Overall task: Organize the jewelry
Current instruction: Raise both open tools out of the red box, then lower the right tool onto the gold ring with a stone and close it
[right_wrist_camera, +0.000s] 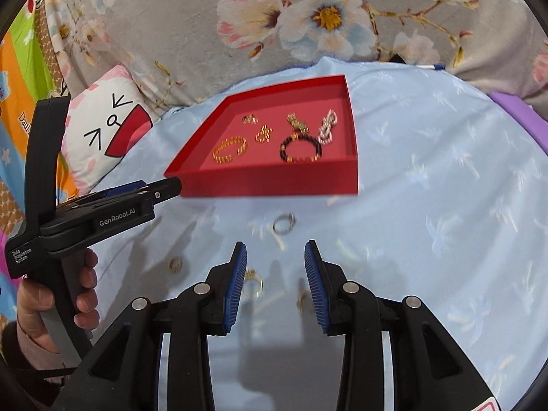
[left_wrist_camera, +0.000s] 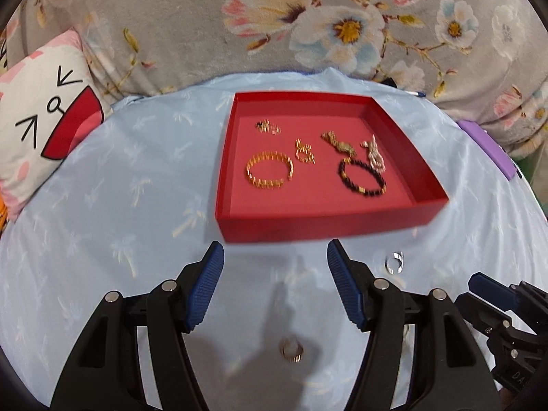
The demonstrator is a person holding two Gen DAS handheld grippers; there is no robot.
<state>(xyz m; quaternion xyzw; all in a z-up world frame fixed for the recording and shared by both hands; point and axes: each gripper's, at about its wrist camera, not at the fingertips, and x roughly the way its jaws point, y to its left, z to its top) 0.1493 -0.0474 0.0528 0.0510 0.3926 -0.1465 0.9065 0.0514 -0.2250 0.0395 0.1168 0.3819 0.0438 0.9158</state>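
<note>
Both my grippers, left point(left_wrist_camera: 275, 286) and right point(right_wrist_camera: 275, 286), are spread, holding nothing. Rings lie loose by the blue cloth's point(right_wrist_camera: 445, 205) near edge: gold ring point(left_wrist_camera: 292, 351), silver ring point(right_wrist_camera: 284, 223). Next I'd pinch one, carry it into the red tray point(left_wrist_camera: 318, 221) mid-cloth.

Left wrist view: low over the blue cloth point(left_wrist_camera: 102, 205), facing the red tray point(left_wrist_camera: 325, 221) squarely, close. Right wrist view: alongside (slightly rightward), facing the same tray obliquely. Shared: tray, cloth, floral blanket point(left_wrist_camera: 191, 17).
</note>
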